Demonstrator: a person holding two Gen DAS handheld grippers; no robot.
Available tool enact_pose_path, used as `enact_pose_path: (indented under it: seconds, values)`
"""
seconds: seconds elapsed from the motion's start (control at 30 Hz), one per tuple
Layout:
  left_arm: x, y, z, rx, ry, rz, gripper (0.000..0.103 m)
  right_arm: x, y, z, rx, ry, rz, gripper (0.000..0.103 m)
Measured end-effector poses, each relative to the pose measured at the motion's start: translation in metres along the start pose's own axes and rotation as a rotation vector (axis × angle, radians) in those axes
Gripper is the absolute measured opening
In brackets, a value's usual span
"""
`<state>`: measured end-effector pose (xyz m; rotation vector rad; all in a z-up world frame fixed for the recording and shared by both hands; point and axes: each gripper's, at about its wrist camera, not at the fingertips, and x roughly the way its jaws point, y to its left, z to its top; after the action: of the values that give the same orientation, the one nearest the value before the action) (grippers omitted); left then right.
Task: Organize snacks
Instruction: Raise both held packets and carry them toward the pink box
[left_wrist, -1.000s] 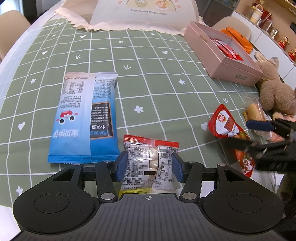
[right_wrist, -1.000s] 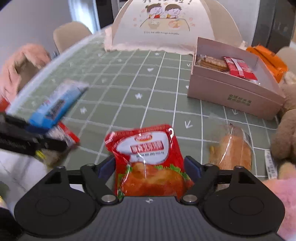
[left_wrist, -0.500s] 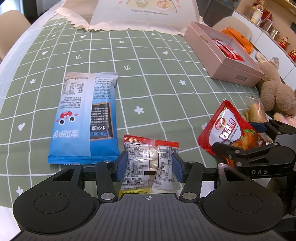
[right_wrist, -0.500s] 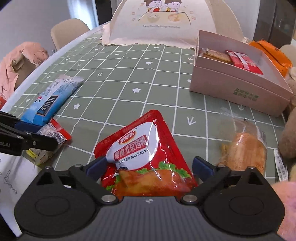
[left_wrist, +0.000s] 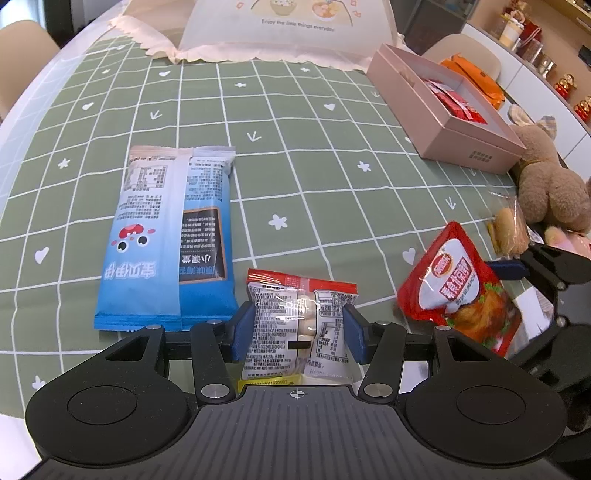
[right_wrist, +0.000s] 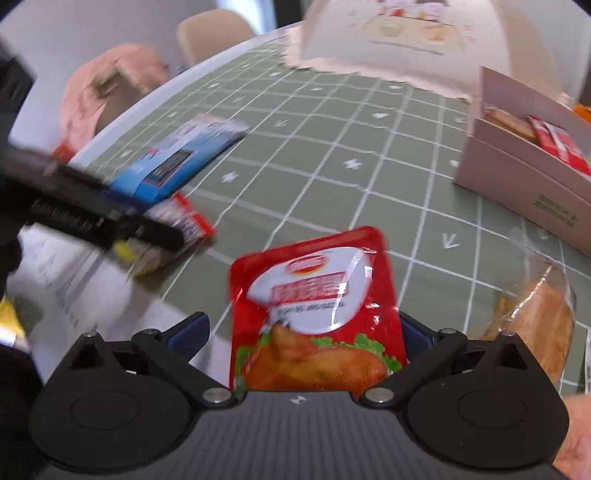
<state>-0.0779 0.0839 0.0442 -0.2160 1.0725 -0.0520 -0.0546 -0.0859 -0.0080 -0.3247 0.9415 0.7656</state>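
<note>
My left gripper (left_wrist: 298, 328) is shut on a clear snack packet with a red top edge (left_wrist: 301, 317), held at the table's near edge. A blue and white snack bag (left_wrist: 170, 240) lies flat just to its left. My right gripper (right_wrist: 301, 332) stands open around a red roast-chicken pouch (right_wrist: 314, 310); the left pad is clear of the pouch, the right pad is at its edge. The pouch also shows in the left wrist view (left_wrist: 458, 288). A pink box (left_wrist: 443, 114) at the far right holds red packets (left_wrist: 458, 105).
A wrapped bread roll (right_wrist: 535, 325) lies right of the pouch. A brown plush bear (left_wrist: 550, 184) sits near the box. A mesh food cover (left_wrist: 288, 29) stands at the back. An orange bag (left_wrist: 476, 79) lies behind the box. Chairs stand around the table.
My right gripper's jaws have opened from a grip on the red pouch and it has swung left, nearer my left gripper. The left gripper has not moved.
</note>
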Motion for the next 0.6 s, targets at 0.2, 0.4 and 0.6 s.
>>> enact_pose_path:
  seconds: [0.2, 0.4, 0.6]
  values:
    - [0.000, 0.000, 0.001, -0.002, -0.001, 0.000, 0.056, -0.001, 0.013, -0.002, -0.037, 0.011, -0.065, 0.092]
    - [0.002, -0.001, 0.003, -0.003, -0.002, 0.006, 0.056, -0.012, 0.021, 0.006, 0.015, 0.008, -0.086, 0.069]
    - [0.002, -0.002, 0.002, -0.003, -0.002, 0.006, 0.056, -0.028, 0.038, 0.012, -0.060, -0.026, -0.199, 0.063]
